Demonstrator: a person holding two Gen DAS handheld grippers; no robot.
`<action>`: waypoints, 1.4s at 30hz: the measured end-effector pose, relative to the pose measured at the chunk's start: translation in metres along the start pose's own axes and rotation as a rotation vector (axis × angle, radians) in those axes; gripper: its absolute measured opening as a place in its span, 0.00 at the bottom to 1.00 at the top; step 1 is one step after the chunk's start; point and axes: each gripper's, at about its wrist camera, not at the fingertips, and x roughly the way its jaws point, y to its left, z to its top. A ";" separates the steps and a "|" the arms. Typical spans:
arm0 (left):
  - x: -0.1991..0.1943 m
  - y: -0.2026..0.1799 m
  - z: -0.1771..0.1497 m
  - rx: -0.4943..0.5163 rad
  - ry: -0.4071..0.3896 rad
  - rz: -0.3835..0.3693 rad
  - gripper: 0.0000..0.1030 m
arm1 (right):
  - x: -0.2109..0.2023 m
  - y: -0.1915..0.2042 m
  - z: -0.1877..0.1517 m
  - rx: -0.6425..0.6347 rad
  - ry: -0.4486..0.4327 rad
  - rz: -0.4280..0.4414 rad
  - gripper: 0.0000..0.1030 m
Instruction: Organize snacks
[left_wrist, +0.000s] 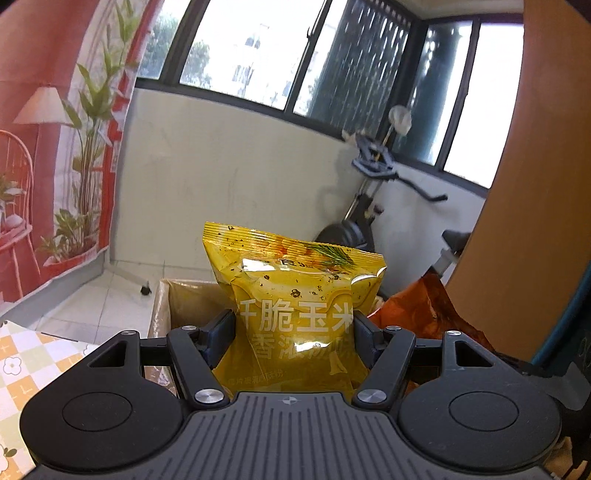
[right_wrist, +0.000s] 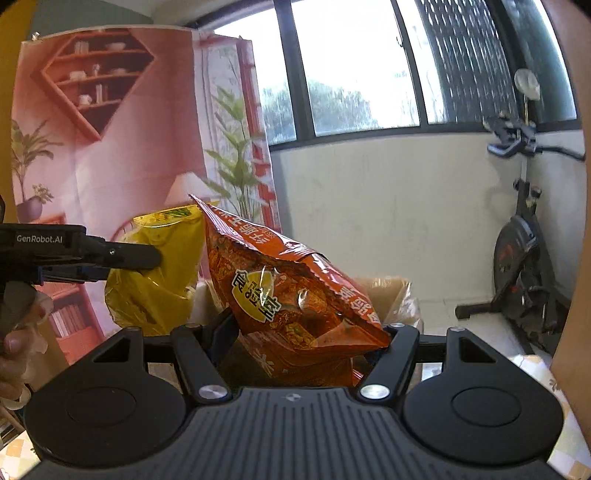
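Both claws clamped: left gripper (left_wrist: 294, 325) on yellow bag (left_wrist: 295, 295), right gripper (right_wrist: 303, 332) on orange bag (right_wrist: 295, 295); box (left_wrist: 184, 299) lies just beyond & below, left one nearer

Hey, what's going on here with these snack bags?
A person is sorting snacks with a handheld gripper in each hand. The left gripper is clamped on a yellow snack bag, and the right gripper is clamped on an orange snack bag. Both bags are held up in the air, side by side, in front of an open cardboard box. Neither bag is in the box yet.
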 end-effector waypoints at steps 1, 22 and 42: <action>0.004 0.001 0.000 0.003 0.010 0.005 0.68 | 0.006 -0.002 0.000 0.001 0.016 -0.001 0.67; 0.017 0.013 0.010 0.020 0.082 0.050 0.77 | 0.045 -0.001 -0.010 -0.039 0.122 -0.073 0.80; -0.081 0.011 -0.041 0.065 0.052 0.020 0.77 | -0.035 0.042 -0.039 -0.026 0.099 -0.009 0.80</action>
